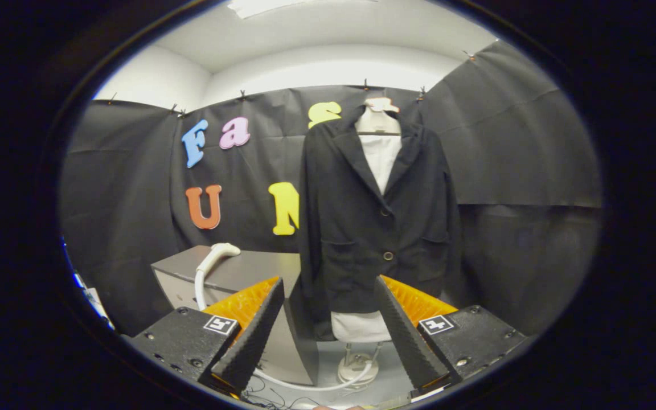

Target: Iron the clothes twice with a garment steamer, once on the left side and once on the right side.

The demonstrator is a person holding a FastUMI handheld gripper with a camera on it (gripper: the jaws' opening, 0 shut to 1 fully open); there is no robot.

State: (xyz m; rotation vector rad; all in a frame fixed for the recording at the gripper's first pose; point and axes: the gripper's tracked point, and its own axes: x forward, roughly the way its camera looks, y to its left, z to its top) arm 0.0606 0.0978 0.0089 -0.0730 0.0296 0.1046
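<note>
A black jacket (376, 222) hangs buttoned on a white mannequin torso (380, 154) that stands on a round white base (356, 369), well beyond my fingers. The white garment steamer head (218, 253) lies on a grey table (259, 267) to the left of the jacket, with its white hose (199, 290) running down past my left finger. My gripper (328, 287) is open with nothing between its fingers, held back from both the jacket and the steamer.
Black cloth walls close the booth behind and to the right of the mannequin. The hose (305, 386) curls over the floor near the mannequin base, beside thin dark cables. The grey table's front corner is just beyond my left finger.
</note>
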